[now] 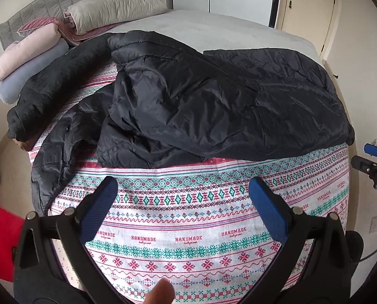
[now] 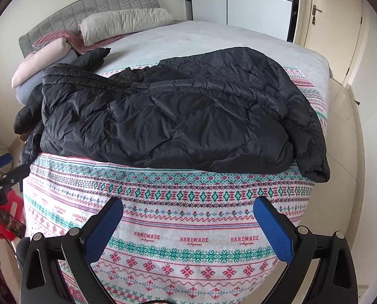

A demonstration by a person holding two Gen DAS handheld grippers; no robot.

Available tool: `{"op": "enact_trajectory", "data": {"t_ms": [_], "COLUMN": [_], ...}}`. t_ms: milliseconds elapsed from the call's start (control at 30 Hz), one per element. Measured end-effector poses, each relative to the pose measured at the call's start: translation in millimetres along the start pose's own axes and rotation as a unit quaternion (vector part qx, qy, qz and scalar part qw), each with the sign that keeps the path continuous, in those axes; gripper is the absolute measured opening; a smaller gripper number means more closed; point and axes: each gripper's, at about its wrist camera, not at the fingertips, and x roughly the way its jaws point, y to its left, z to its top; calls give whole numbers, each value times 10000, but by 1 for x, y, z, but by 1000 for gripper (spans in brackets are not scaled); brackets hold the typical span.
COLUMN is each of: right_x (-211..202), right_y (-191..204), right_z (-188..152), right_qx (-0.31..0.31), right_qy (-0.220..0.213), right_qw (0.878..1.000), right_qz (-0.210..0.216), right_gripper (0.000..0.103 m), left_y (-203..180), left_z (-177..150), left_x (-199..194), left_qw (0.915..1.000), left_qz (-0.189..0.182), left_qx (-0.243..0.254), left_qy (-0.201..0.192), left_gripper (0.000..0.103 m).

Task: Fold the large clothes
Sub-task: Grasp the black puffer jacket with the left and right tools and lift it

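Black puffer jacket (image 1: 188, 96) lies crumpled on the patterned blanket (image 1: 188, 217); both grippers' fingers (image 1: 99, 210) (image 2: 272, 225) spread apart, empty

Slightly glossy, crinkled puffer jacket (image 1: 201, 96) lies on matt woven bedspread (image 1: 188, 228).

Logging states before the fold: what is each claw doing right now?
Left claw: open, holding nothing.
Right claw: open, holding nothing.

It was a home bedroom: a bed (image 2: 213, 38) with a padded headboard (image 2: 87, 7), pillows (image 2: 125, 22), a wardrobe (image 2: 239, 2) and a door (image 2: 327, 25) behind.
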Motion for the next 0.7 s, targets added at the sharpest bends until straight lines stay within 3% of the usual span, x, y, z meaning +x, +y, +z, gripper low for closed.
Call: {"op": "enact_trajectory", "data": {"t_ms": [133,267,400,467,533,567,633,667,700], "right_x": [14,36,66,81,94,100,109,111,112], "right_y": [-50,-90,-117,-123,-125,-125,-122,-120,-120], "right_z": [26,54,75,81,84,85,86,85,83], "right_qx": [343,693,1169,1390,1557,1625,1697,1710,1736], "right_qy": [42,94,207,261,337,355,395,385,375], "right_qw": [9992,9964,9904,9868,9835,9820,9799,9793,9780], "right_qz": [223,475,709,794,860,898,967,1009,1094], "right_gripper": [103,103,103,103,101,95,75,54,27], "left_y": [28,54,61,61,62,63,62,60,57], "left_z": [34,72,105,116,122,125,124,123,120], "left_x": [4,4,32,54,77,87,100,101,95], "left_qw": [9996,9948,9939,9950,9950,9943,9935,9942,9947], "left_qz": [-39,-489,-676,-618,-697,-779,-879,-845,-820], "left_qx": [-112,-472,-621,-662,-688,-721,-718,-665,-622], "left_qy": [-243,-762,-606,-412,-181,-68,85,95,28], "left_gripper": [103,102,95,88,66,60,28,22,15]}}
